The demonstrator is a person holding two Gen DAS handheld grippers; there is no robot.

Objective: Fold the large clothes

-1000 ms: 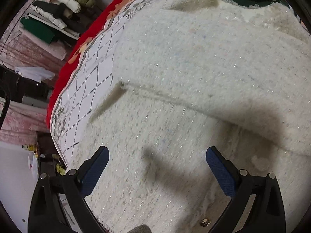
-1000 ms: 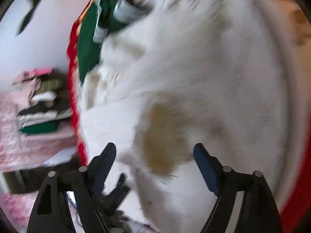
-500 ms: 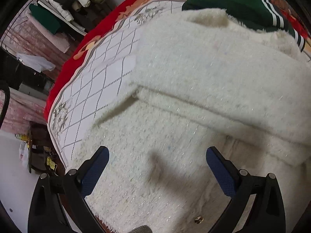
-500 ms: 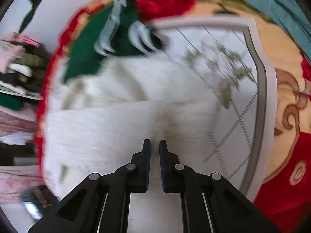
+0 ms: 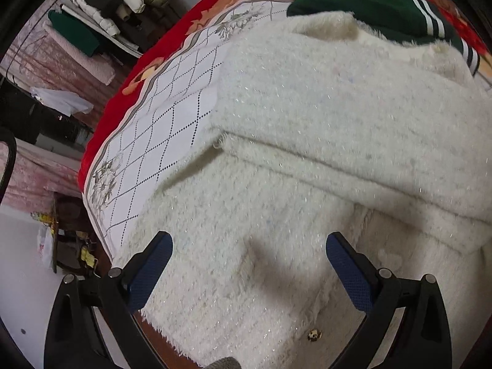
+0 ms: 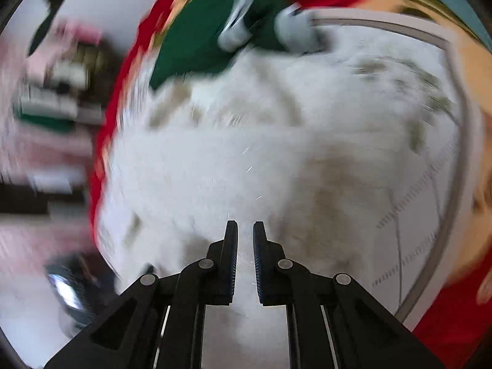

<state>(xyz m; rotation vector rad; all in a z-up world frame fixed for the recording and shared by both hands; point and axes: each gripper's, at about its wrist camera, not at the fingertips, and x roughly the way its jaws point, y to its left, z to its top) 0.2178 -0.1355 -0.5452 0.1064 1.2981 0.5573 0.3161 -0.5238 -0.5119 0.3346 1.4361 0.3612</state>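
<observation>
Two grippers work over one fluffy cream-white knitted cardigan (image 5: pixel 307 141) spread on a bed, a sleeve or side panel already lying folded across its body. The left gripper (image 5: pixel 249 264) hangs above the lower hem with its blue-padded jaws wide apart and nothing between them. The right gripper (image 6: pixel 245 246) has its jaws nearly together; white fabric fills the narrow gap, though the blur leaves it unclear whether they pinch the knit or merely hover over it.

If only a thin tuft of fuzz is caught, a pull would likely let it slip, and the fold would fall askew. The loose, heavy knit could also drag the folded panel out of line if one side is lifted alone while the left gripper holds nothing. The small round metal button (image 5: pixel 314 335) near the hem might snag a pad.

A dark green garment with white stripes (image 5: pixel 369 3) touches the cardigan's far edge and could be swept along. Beneath lie a white quilted diamond-pattern cover (image 5: pixel 160 123) and a red floral blanket (image 5: pixel 172 52); stacked folded clothes on a shelf (image 5: pixel 104 18) stand well apart
</observation>
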